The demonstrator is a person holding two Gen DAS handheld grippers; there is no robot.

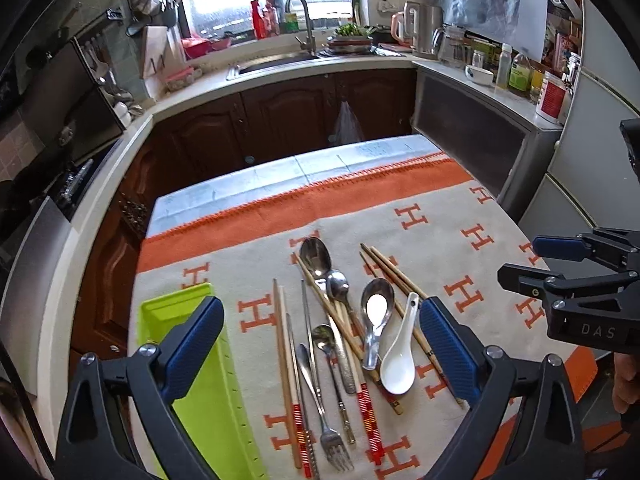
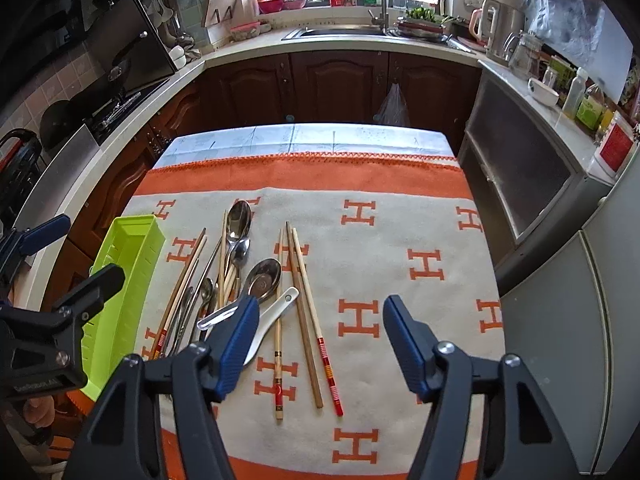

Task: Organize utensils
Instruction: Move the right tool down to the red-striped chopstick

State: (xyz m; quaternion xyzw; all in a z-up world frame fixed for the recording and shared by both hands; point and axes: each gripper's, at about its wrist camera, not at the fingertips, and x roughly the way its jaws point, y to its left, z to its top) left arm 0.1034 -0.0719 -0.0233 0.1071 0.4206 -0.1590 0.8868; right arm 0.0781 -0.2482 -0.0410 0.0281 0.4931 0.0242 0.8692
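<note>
A: Both tools look empty. The left hand-held gripper (image 1: 320, 348) has its jaws wide apart above the pile of utensils (image 1: 340, 332); the right hand-held gripper (image 2: 316, 344) is spread the same way, clamped on nothing, over the cloth (image 2: 400, 240).

B: So sorting hasn't begun?

A: I'd judge not. The green tray (image 2: 120, 280) sits empty at the left edge of the surface, just beside the pile. Spoons, a fork (image 1: 332, 440) and chopsticks overlap each other; the white ceramic spoon (image 1: 398, 356) lies on top, near three loose chopsticks (image 2: 304, 320).

B: Next move?

A: Probably lowering onto one piece that lies free, such as a loose chopstick, gripping across its thin shaft.

B: Room?

A: Plenty of bare cloth to the right and far side; the tray hugs the left edge, so overshoot risks nudging it off.
</note>
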